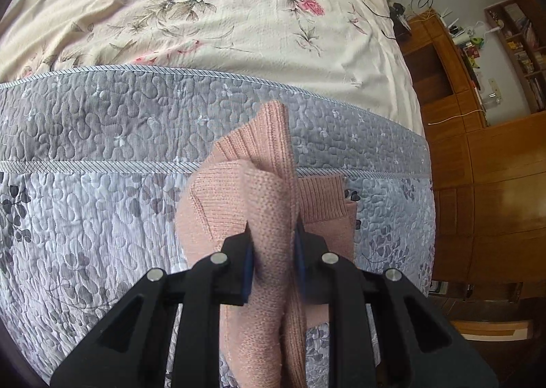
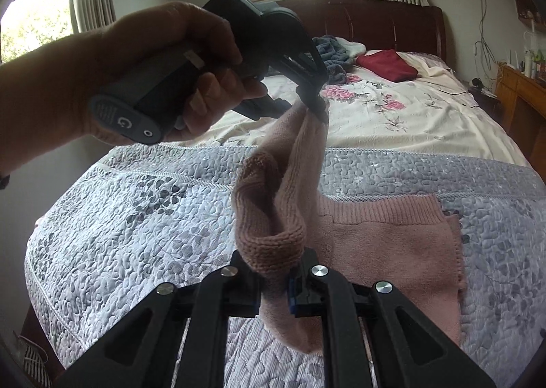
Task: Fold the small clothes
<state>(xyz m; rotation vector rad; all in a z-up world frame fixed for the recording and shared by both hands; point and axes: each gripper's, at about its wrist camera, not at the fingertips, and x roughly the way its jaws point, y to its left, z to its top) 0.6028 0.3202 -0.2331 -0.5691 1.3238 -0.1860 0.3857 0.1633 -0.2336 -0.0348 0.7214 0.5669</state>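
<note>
A small pink knitted garment (image 2: 385,244) lies partly on the grey quilted cover (image 2: 136,224) of a bed. My right gripper (image 2: 274,272) is shut on a raised, rolled fold of it near the camera. My left gripper (image 2: 315,106), held by a hand (image 2: 191,57), is shut on another part of the same fold, lifted above the bed. In the left wrist view, the left gripper (image 1: 273,241) pinches the pink knit (image 1: 269,210) between its blue pads, and the ribbed hem (image 1: 320,197) rests on the quilt beyond.
A cream floral sheet (image 1: 204,29) covers the far bed. A red cloth (image 2: 387,65) and a blue-grey cloth (image 2: 329,50) lie near the dark headboard (image 2: 375,23). Wooden cabinets and shelves (image 1: 477,135) stand to the right of the bed.
</note>
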